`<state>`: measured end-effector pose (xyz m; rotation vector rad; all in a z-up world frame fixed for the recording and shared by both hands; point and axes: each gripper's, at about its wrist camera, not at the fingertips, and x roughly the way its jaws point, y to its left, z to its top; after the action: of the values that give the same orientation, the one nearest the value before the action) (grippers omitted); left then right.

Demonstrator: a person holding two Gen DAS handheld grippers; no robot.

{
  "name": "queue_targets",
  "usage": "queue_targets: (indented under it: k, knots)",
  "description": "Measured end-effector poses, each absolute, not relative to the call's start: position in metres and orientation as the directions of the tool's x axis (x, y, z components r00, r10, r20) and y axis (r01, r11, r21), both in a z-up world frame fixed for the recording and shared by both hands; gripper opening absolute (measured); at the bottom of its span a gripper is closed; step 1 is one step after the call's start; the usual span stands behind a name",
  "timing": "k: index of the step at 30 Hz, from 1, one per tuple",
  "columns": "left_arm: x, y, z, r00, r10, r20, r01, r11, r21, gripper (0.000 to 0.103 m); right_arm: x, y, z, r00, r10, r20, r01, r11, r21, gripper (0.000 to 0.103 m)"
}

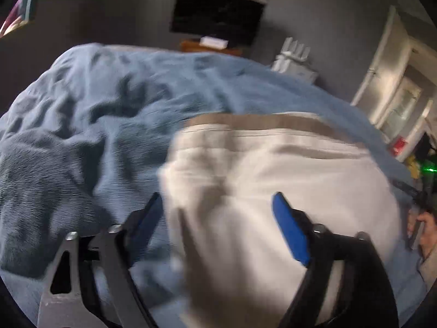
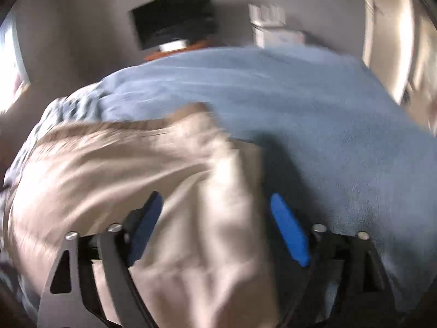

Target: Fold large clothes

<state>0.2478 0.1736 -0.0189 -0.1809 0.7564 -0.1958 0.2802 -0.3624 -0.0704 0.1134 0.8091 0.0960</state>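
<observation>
We saw a pale beige garment (image 1: 273,191), most likely a pair of trousers judging by the darker band like a waistband along its far edge, lying flat on a bed covered by a plush blue blanket (image 1: 95,114). It sat toward the near, right-hand part of the bed as the left wrist camera showed it, with rumpled blanket spreading away to the left and toward the far edge. The left gripper (image 1: 218,218) hovered over the cloth with its blue-padded fingers (image 1: 291,232) spread wide and nothing pinched between them. In the right wrist view the right gripper (image 2: 215,218) hung the same way, fingers (image 2: 289,232) apart, above a raised fold of the same garment (image 2: 136,169) close to its right edge, where bare blanket (image 2: 341,123) began. We judged that both tools stood wide because the cloth had been laid down and let go, so that a fold could settle on the flat bedding. Both views were smeared by motion, so we could not tell how neat the fold lay. Beyond the far edge of the bed stood a dark television (image 1: 218,11) against a grey wall, and a white door (image 1: 382,63) lay to the right. At the right rim of the left view a hand (image 1: 426,232) was partly visible.
</observation>
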Motion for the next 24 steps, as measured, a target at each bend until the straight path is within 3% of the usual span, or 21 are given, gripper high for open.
queue_targets:
  k: [3, 7, 12, 20, 24]
  knots:
    - [0.251, 0.134, -0.02, 0.664, -0.276, -0.694, 0.155, 0.96, -0.233, 0.089, 0.276, -0.316, -0.062, 0.642, 0.21, -0.738, -0.167, 0.977, 0.133, 0.085]
    - [0.279, 0.094, -0.039, 0.607, -0.223, -0.763, 0.148, 0.975, -0.167, 0.09, 0.3, -0.264, -0.068, 0.578, 0.229, -0.783, -0.221, 0.968, 0.12, 0.085]
    - [0.333, 0.094, -0.043, 0.616, -0.173, -0.768, 0.068, 0.984, -0.167, 0.093, 0.347, -0.242, -0.069, 0.573, 0.205, -0.793, -0.18, 0.976, 0.122, 0.085]
    - [0.397, 0.087, -0.041, 0.627, -0.017, -0.779, 0.003, 1.0, -0.02, 0.097, 0.431, -0.217, -0.088, 0.542, 0.132, -0.83, -0.111, 0.99, 0.085, 0.085]
    - [0.411, 0.09, -0.052, 0.586, -0.016, -0.81, -0.015, 0.999, -0.03, 0.098, 0.449, -0.216, -0.101, 0.525, 0.13, -0.841, -0.075, 0.991, 0.107, 0.092]
